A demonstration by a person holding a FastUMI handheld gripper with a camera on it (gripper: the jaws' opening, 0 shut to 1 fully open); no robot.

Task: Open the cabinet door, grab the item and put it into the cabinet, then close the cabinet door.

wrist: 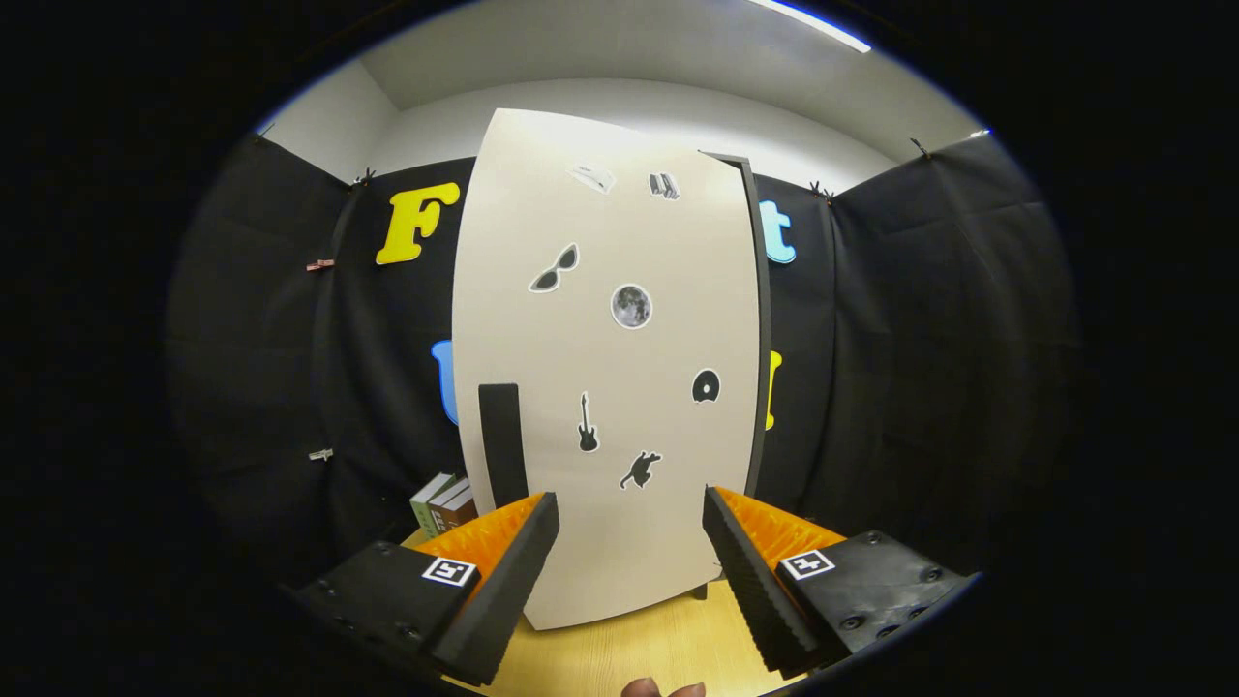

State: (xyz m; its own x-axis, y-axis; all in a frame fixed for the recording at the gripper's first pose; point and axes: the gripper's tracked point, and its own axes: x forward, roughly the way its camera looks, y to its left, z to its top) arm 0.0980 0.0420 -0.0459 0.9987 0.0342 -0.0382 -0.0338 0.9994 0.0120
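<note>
A tall cabinet with a cream door (619, 387) stands on the wooden table just ahead of my fingers. The door is shut and carries several small stickers. A dark vertical handle (503, 440) sits near the door's lower left edge, right above my left fingertip. My gripper (629, 528) is open, with nothing between its fingers, and the door fills the gap beyond them. A few books (445, 503) stand on the table left of the cabinet, behind my left finger.
The light wooden table (658, 649) shows between the fingers, below the cabinet's base. Black cloth walls close in on both sides and behind the cabinet. A person's fingertips (663, 689) peek in at the table's near edge.
</note>
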